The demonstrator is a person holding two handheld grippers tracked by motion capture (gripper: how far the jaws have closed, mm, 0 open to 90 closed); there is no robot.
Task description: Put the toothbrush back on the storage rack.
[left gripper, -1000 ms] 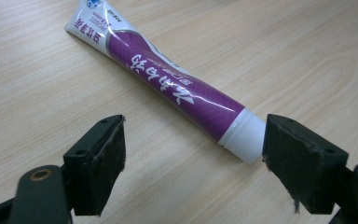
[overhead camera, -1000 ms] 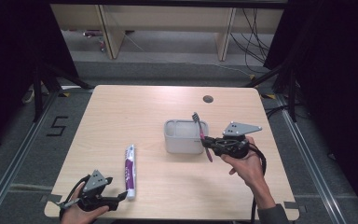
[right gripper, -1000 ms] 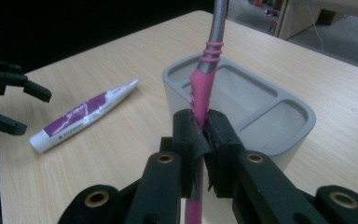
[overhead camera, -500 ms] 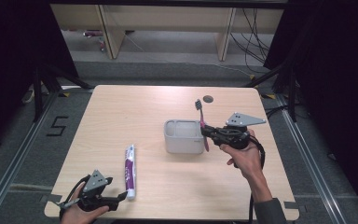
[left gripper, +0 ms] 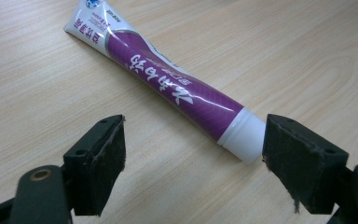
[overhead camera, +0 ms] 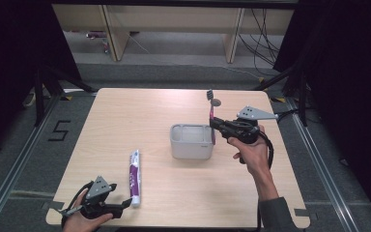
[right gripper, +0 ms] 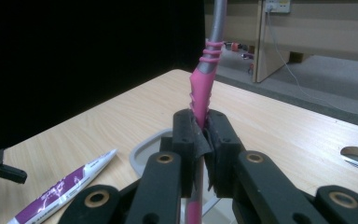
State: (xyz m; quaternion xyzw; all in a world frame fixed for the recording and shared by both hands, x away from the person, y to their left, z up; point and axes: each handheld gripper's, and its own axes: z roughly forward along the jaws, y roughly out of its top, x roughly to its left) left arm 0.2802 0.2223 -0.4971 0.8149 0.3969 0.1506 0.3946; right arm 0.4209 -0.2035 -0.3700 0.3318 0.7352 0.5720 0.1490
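1. The left gripper [left gripper: 191,163] shows two black jaws with worn, fuzzy pads, and they stand wide apart.
2. A purple and white plastic toothpaste tube [left gripper: 168,88] lies flat on the light wooden table [left gripper: 307,51], in a diagonal direction.
3. The white cap end of the tube is just beside the pad at the right; I cannot tell if they touch.
4. The pad at the left is well apart from the tube.

The right claw [overhead camera: 212,123], gripped in a raised hand with forearm stretched forward, has its jaws pressed together on a toothbrush [overhead camera: 210,108]. The left claw [overhead camera: 128,202] sits low in the other hand, jaws spread wide.
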